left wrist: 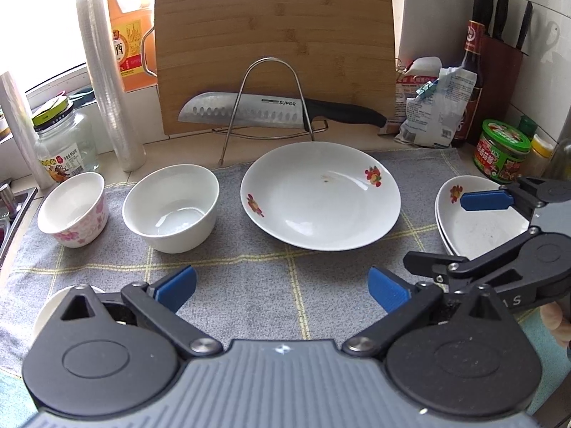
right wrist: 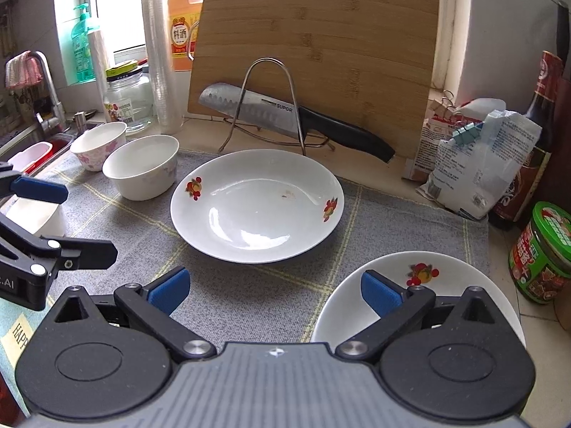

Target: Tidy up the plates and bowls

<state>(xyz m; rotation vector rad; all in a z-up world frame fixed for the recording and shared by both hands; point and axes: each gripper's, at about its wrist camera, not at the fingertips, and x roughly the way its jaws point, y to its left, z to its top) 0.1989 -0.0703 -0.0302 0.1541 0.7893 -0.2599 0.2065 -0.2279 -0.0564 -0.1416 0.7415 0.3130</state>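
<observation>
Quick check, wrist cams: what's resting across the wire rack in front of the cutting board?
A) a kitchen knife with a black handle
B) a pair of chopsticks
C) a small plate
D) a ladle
A: a kitchen knife with a dimpled blade and black handle lies across the wire rack, which stands in front of the upright cutting board.

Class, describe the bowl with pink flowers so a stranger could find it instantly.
Start at the grey checked cloth and follow the row of dishes to its sink end. The last bowl there is it: pink blossoms cover its outside, while the plain white bowl beside it has none.
</observation>
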